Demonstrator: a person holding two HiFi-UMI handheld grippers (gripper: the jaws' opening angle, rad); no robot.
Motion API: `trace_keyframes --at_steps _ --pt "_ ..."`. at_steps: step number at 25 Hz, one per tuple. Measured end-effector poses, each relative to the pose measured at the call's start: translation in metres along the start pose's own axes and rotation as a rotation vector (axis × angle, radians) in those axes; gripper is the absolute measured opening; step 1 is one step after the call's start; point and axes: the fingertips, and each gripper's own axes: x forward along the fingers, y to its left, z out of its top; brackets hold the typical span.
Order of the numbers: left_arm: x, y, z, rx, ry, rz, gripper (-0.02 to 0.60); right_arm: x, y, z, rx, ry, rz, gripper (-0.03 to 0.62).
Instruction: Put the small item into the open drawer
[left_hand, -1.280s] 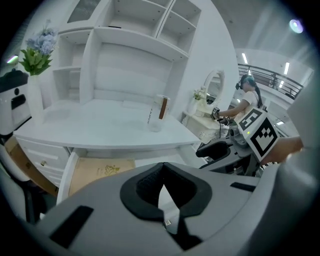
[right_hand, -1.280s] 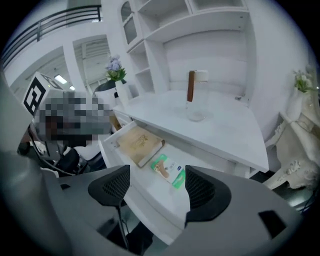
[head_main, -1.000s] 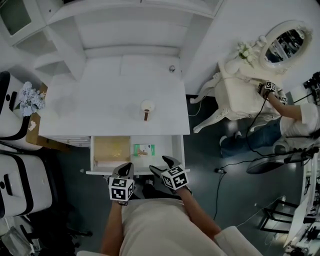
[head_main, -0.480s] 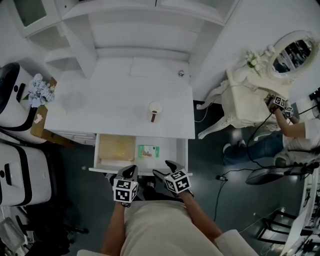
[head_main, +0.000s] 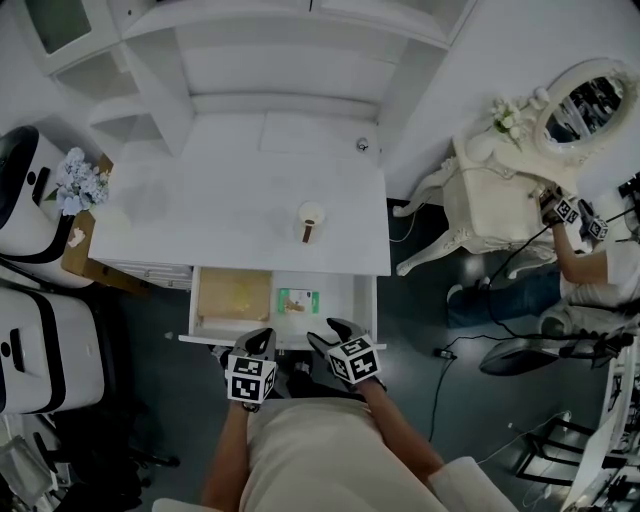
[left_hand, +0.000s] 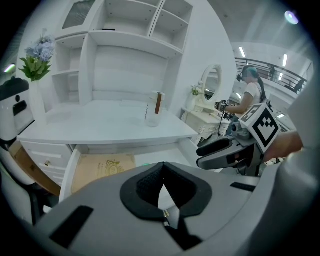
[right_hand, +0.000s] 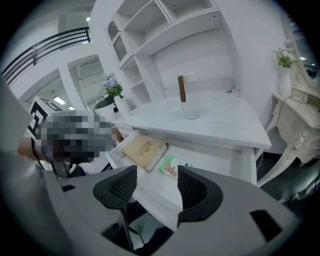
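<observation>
Small item (right_hand: 172, 166) lies mid drawer (right_hand: 210, 160), beyond R gripper (right_hand: 157, 180) w/ jaws apart, just been closing on nothing; L gripper (left_hand: 162, 167) jaws together.

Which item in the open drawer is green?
The small packet, lying right of the larger tan flat box. It alone is green and white; the box is plain tan.

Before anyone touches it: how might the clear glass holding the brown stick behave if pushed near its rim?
The glass looks taller than wide, so it would probably tip rather than slide. Its clear walls suggest it is fragile and slippery. The stick pokes above the rim and may shift.
</observation>
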Motion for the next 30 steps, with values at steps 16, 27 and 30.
trace_keyframes --at_steps 16,27,30 --pt "0.006 -0.003 -0.001 0.002 0.006 -0.016 0.017 -0.006 -0.012 0.009 0.035 -0.048 -0.053 0.063" --pt "0.005 -0.007 -0.004 0.010 0.009 -0.023 0.017 -0.006 -0.009 0.012 0.059 -0.062 -0.016 0.025" --pt "0.005 -0.007 -0.006 0.003 0.014 -0.023 0.017 -0.006 -0.008 0.011 0.056 -0.061 -0.014 0.025"
